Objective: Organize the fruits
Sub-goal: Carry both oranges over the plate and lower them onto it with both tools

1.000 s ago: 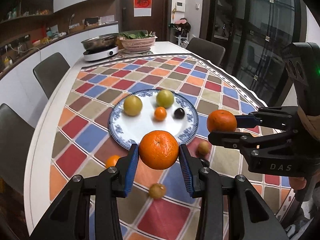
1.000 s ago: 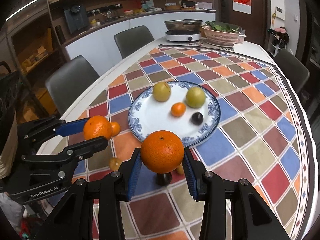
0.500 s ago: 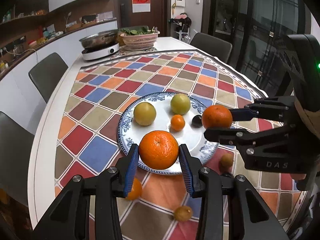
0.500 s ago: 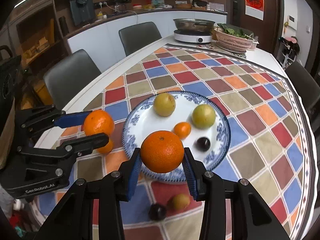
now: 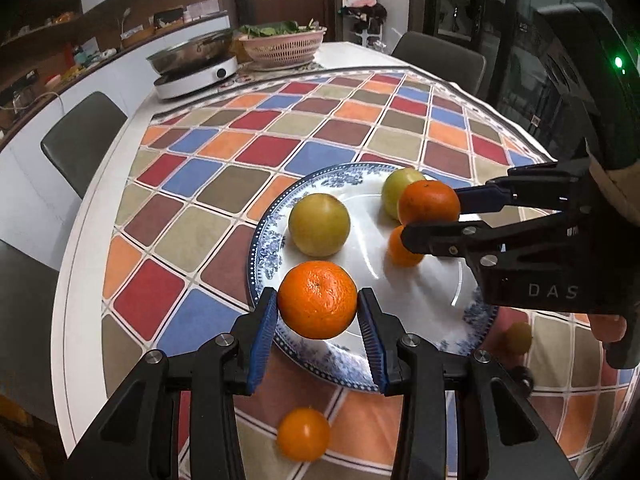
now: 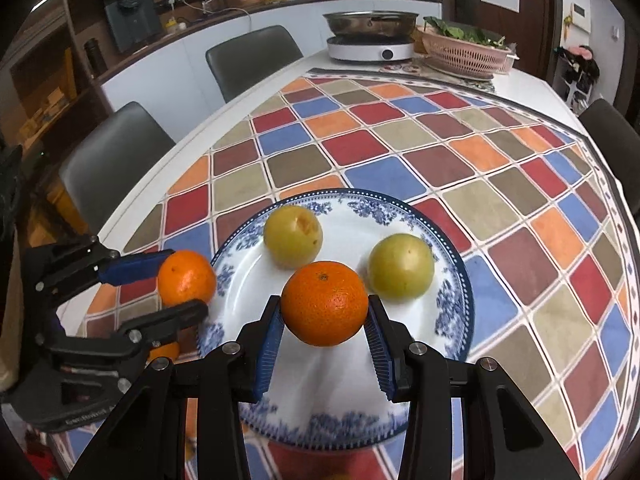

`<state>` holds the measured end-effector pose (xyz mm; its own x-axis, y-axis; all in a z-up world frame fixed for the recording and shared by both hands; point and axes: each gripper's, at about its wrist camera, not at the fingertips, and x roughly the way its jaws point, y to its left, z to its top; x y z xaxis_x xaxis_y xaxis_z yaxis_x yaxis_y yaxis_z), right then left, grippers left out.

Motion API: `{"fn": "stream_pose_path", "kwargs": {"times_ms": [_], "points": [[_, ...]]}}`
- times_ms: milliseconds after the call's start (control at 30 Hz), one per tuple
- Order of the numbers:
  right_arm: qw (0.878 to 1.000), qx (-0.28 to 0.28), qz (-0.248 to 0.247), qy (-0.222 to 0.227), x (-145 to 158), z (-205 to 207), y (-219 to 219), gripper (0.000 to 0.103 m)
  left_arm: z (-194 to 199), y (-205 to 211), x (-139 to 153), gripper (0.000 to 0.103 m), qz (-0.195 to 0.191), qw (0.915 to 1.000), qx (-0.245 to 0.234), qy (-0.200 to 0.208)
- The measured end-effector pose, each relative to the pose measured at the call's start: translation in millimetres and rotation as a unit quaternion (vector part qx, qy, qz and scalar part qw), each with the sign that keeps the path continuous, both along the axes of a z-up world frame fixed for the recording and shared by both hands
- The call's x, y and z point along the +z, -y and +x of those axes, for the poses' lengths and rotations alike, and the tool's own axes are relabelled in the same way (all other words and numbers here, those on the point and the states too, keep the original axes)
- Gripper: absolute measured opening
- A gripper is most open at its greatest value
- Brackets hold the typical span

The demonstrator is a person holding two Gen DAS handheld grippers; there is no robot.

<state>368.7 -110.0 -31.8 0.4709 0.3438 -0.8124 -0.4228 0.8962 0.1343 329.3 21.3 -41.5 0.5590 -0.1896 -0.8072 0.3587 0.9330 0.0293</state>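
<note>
While both hands are carrying fruit toward the blue-and-white plate [image 5: 267, 248], the left tongs [image 5: 318, 312] are clamping a mandarin orange [image 5: 317, 299] between their blue pads [image 5: 265, 336], narrowed to the fruit's width and hanging over the plate's near rim, and the right tongs [image 6: 325, 318] are gripping a second mandarin orange [image 6: 324, 303] the same way, above the bare white middle of the plate. On the plate, two yellow-green round fruits [image 6: 293, 236] are sitting toward its far side, with a small tangerine [image 5: 398, 250] just beside them; off the plate, another small orange fruit [image 5: 303, 434] and a brownish one [image 5: 518, 336] are lying on the checked tablecloth [image 5: 224, 184] by the near rim. To do this step well, each orange is probably best lowered until it is almost touching the porcelain before the pads are parted, since a round fruit let go from any height is likely to roll and knock its neighbours. The open patch on the near side of the plate looks the safest landing spot for both. Because the two tongs are working close together, setting down one orange first and lifting clear seems wise. Easing the pads apart slowly should keep the peel from sticking and dragging the fruit off its spot.
</note>
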Motion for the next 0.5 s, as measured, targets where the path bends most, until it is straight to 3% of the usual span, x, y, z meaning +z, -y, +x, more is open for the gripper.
{"fn": "stream_pose_path", "kwargs": {"times_ms": [400, 500], "points": [[0.999, -0.016, 0.020, -0.034, -16.5, 28.5, -1.2, 0.042, 21.3, 10.7, -16.8, 0.041, 0.003, 0.9995, -0.005, -0.031], [0.998, -0.024, 0.038, -0.035, -14.3, 27.4, 3.8, 0.050, 22.4, 13.6, -17.6, 0.041, 0.001, 0.9994, -0.006, -0.035]]}}
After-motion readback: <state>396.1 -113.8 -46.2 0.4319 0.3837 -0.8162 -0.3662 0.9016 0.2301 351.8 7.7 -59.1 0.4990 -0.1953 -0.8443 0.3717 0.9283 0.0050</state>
